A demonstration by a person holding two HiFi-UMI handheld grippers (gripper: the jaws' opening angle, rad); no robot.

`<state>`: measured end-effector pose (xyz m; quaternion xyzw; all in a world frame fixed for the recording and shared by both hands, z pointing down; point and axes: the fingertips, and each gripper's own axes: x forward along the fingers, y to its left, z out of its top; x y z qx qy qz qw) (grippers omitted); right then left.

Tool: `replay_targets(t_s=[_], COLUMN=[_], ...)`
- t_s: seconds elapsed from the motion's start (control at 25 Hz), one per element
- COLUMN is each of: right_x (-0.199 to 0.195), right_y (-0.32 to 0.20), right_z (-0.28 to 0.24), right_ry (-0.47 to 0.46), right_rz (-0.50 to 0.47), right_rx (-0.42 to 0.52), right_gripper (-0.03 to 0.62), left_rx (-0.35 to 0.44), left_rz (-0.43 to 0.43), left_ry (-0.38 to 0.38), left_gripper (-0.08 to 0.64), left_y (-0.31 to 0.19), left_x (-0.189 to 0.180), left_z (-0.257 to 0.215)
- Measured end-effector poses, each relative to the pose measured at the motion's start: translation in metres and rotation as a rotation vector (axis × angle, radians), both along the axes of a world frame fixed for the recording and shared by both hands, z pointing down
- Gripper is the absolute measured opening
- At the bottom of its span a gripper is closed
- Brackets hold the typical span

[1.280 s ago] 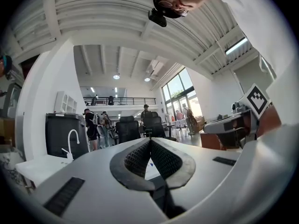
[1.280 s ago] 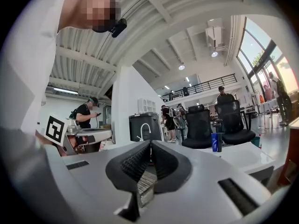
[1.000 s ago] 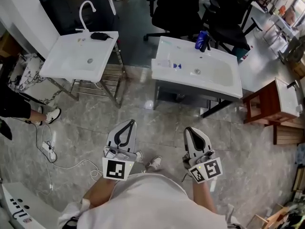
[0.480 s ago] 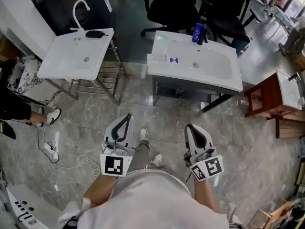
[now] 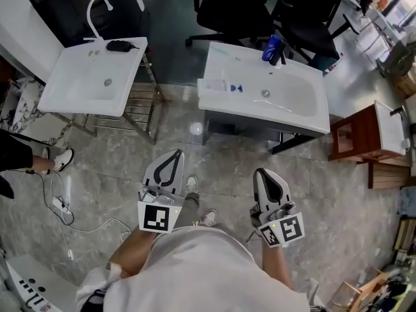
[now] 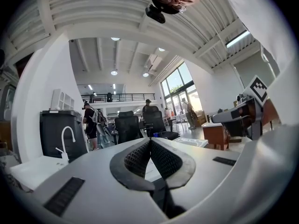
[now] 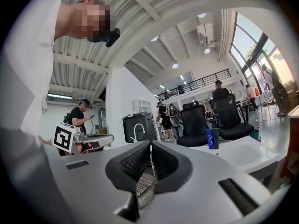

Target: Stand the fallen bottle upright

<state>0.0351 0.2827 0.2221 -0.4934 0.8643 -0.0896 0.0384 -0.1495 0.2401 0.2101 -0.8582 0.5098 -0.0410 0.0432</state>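
left gripper (image 5: 174,156) and right gripper (image 5: 261,175) are both pressed together on nothing, level above the grey floor (image 5: 227,151). the blue bottle (image 5: 273,48) sits on the far rim of the white sink (image 5: 296,103) (well apart from both).

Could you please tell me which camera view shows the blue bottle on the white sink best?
The right gripper view: the blue bottle appears side-on and unobstructed, beside a dark bottle on the rim of the white sink. The head view shows it small, from above; the left gripper view shows only a blue speck.
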Motion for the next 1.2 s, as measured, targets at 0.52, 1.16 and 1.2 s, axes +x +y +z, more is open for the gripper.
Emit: replay_targets(t_s=[0.52, 1.16, 1.2], right_x=[-0.061, -0.032, -0.03], right_y=[-0.122, -0.163, -0.167], right_z=[0.005, -0.015, -0.015], right_ry=[0.024, 0.035, 0.034], right_rz=[-0.026, 0.079, 0.074], right_rx=[-0.006, 0.021, 0.025], right_gripper=[0.037, 0.037, 0.037], left_rx=[-0.027, 0.016, 0.017], left_rz=[0.016, 0.143, 0.146], left_ry=[0.021, 0.13, 0.126], left_gripper=[0.018, 0.018, 0.018], left_y=[-0.122, -0.191, -0.192], left_x=[-0.052, -0.004, 0.001], left_z=[0.017, -0.011, -0.011])
